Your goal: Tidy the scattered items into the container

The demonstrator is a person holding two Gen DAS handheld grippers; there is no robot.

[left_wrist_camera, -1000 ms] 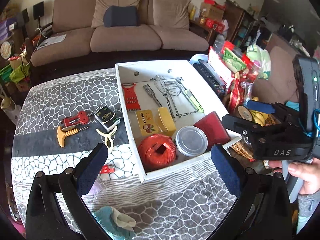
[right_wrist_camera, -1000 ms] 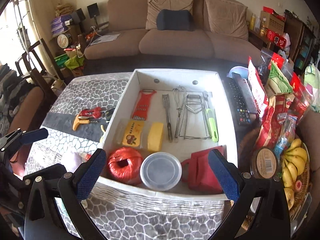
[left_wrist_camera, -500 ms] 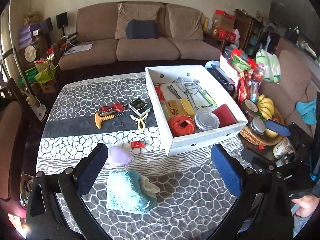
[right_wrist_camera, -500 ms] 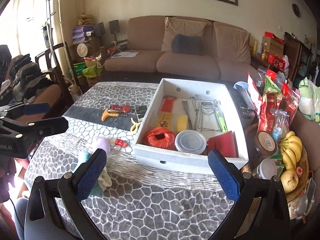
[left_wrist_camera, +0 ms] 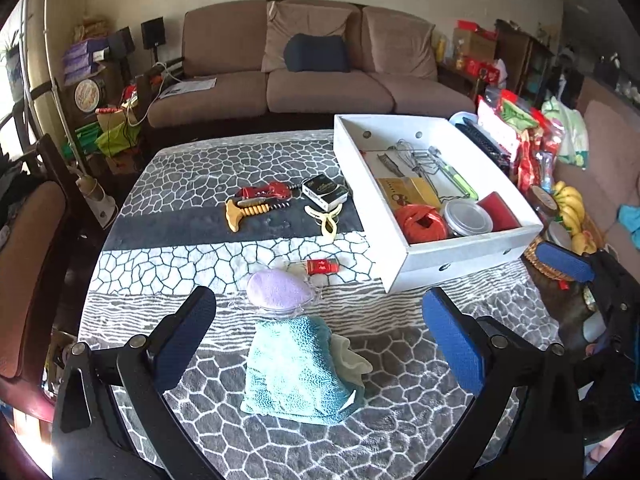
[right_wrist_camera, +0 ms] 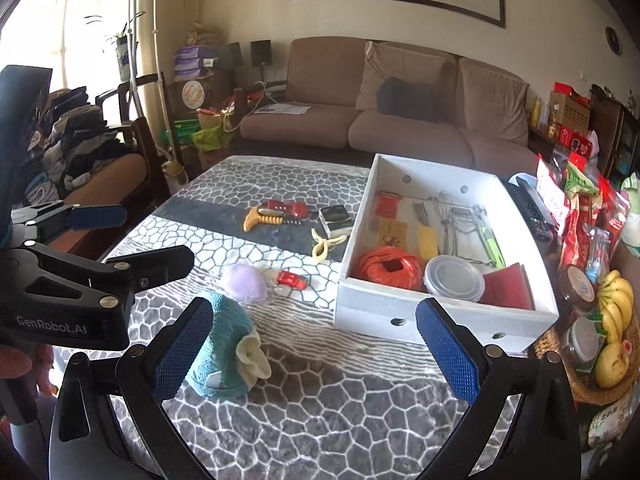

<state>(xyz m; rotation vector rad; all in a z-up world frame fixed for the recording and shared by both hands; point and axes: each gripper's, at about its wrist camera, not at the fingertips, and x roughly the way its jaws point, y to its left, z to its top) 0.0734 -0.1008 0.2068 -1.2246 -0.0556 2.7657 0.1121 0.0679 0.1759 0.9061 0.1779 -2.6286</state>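
Both grippers held above the near edge of the table (left_wrist_camera: 168,184), fingers wide apart, nothing between them: left gripper (left_wrist_camera: 320,344) over the teal cloth (left_wrist_camera: 294,368), right gripper (right_wrist_camera: 316,350) further right, facing the near wall of the white box (right_wrist_camera: 372,312). Left gripper also seen from the right wrist view as a black frame at far left (right_wrist_camera: 72,264), blue pads parted. Still loose on the table, all outside the box: teal cloth nearest, with a cream scrap (right_wrist_camera: 252,354) tucked against it; lilac pad (left_wrist_camera: 278,290) in clear wrap just beyond, touching or nearly touching the cloth; small red item (left_wrist_camera: 322,267) beside the pad; cream clip (left_wrist_camera: 326,220) close to the box's left wall; black-and-white packet (left_wrist_camera: 323,192) behind the clip; red corkscrew (left_wrist_camera: 266,191) and yellow-handled tool (left_wrist_camera: 244,212) lying side by side on the dark band. Inside the box: orange twine (right_wrist_camera: 386,270), round lidded tub (right_wrist_camera: 454,280), red pouch (right_wrist_camera: 508,286) along the near wall; yellow packet (left_wrist_camera: 408,192), whisk (left_wrist_camera: 408,152) and green-handled tool (left_wrist_camera: 460,182) further back. Bananas (right_wrist_camera: 614,300) in a basket to the right of the box.
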